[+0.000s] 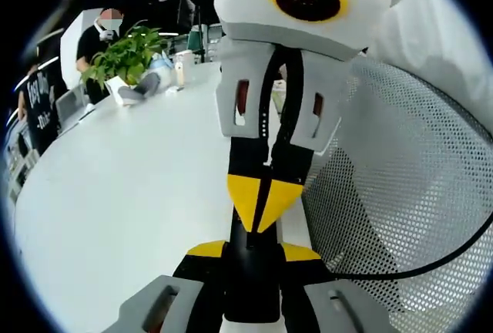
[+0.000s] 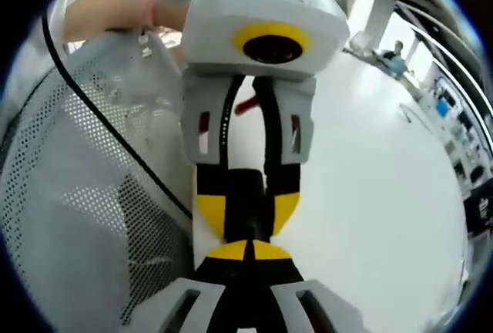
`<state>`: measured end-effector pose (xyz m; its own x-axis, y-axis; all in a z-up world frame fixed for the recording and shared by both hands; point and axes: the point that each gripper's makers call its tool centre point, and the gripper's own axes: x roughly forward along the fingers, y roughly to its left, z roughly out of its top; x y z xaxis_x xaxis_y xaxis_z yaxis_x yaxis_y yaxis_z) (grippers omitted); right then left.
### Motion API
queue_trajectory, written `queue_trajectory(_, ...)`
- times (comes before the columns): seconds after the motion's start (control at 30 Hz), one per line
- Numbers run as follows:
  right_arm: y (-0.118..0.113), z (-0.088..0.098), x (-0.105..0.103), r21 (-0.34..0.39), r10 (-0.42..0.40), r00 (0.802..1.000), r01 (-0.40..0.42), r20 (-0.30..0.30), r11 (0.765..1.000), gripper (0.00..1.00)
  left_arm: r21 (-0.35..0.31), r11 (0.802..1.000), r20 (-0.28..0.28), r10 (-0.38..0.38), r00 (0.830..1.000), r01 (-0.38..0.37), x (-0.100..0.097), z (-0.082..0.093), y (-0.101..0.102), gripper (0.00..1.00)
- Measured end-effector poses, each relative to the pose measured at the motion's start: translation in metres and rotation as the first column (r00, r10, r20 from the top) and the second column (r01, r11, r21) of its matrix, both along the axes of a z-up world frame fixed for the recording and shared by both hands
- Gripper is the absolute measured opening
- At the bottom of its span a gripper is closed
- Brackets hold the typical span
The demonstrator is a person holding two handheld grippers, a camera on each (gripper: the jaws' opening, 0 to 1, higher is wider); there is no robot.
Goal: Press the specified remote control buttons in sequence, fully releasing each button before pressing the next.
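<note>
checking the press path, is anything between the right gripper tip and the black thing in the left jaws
Nothing visible: the right gripper, tips closed, points straight at the black thing in the left gripper. The mesh chair stands aside.

Table (image 1: 115,194) smooth, matt white; mesh chair back (image 1: 408,194) perforated.

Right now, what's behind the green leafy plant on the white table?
A person in a dark top stands behind the green leafy plant, at the far edge of the white table. The leaves cover the person's lower body.
</note>
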<state>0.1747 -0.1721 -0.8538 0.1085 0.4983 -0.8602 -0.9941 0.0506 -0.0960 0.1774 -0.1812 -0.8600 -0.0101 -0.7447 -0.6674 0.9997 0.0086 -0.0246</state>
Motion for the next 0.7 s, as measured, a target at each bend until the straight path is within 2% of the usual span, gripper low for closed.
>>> queue_trajectory(0.07, -0.0003, 0.0004, 0.0013, 0.018, -0.025, 0.999, 0.026, -0.021, 1.000, 0.00, 0.000, 1.000, 0.000, 0.000, 1.000, 0.000, 0.0001, -0.0001, 0.0000, 0.24)
queue_trajectory(0.13, 0.0000, 0.0020, 0.0011, 0.040, -0.084, 0.994, 0.087, -0.069, 0.995, 0.00, -0.001, 1.000, 0.000, 0.001, 1.000, -0.001, 0.0002, -0.0001, 0.0000, 0.24)
queue_trajectory(0.27, -0.0002, 0.0026, -0.0003, 0.033, -0.047, 0.999, 0.048, -0.025, 0.998, 0.00, -0.002, 1.000, -0.002, 0.003, 1.000, -0.003, 0.0005, -0.0002, 0.0001, 0.24)
queue_trajectory(0.5, 0.0052, 0.0050, 0.0038, 0.054, -0.064, 0.997, 0.066, -0.033, 0.996, 0.00, -0.003, 1.000, -0.002, 0.002, 1.000, -0.002, 0.0009, -0.0002, 0.0001, 0.24)
queue_trajectory(0.6, 0.0062, 0.0016, 0.0007, 0.045, -0.058, 0.997, 0.060, -0.056, 0.997, 0.00, -0.004, 1.000, -0.003, 0.003, 1.000, -0.003, 0.0009, 0.0000, 0.0001, 0.24)
queue_trajectory(0.7, 0.0054, 0.0018, 0.0007, 0.038, -0.044, 0.998, 0.046, -0.040, 0.998, 0.00, -0.005, 1.000, -0.003, 0.003, 1.000, -0.003, 0.0010, 0.0000, 0.0001, 0.24)
